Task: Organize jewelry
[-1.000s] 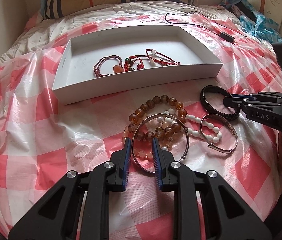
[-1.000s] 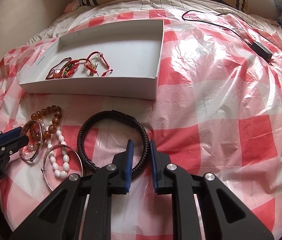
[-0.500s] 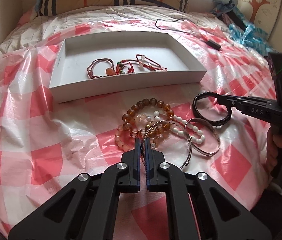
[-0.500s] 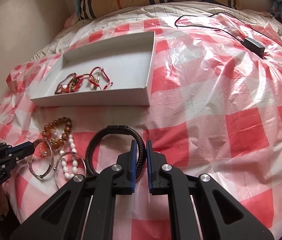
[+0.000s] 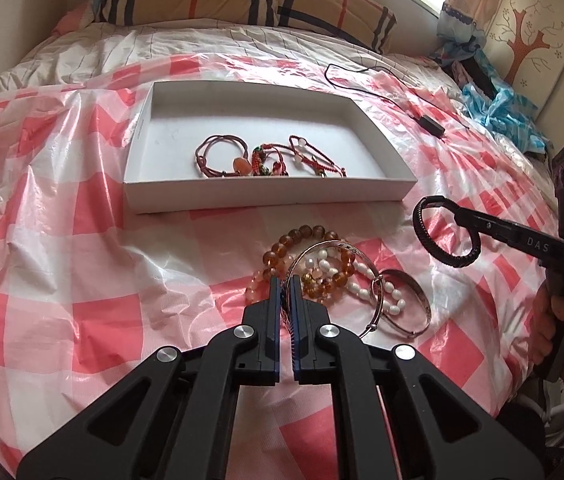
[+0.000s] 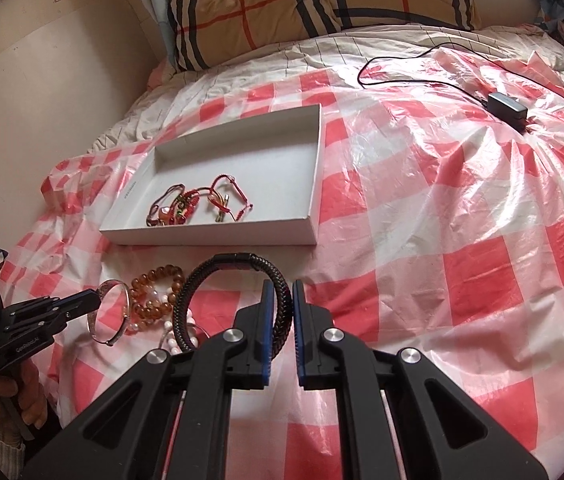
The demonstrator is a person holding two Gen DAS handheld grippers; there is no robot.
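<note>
the left gripper [image 5: 286, 280] is pinching the rim of a silver bangle [image 5: 334, 247], its jaws closed on the metal; the hoop is tilting up and away beyond the jaws, over a pile of amber beads [image 5: 302, 236] and white beads [image 5: 366, 270]. the right gripper [image 6: 280, 292] is clamping a black braided bracelet [image 6: 201, 280] between its jaws, the loop arching out to the left of them, clear of the bed. the white tray [image 5: 265, 200] is lying beyond both pairs of jaws, red cord bracelets [image 5: 265, 156] sitting inside it.
</note>
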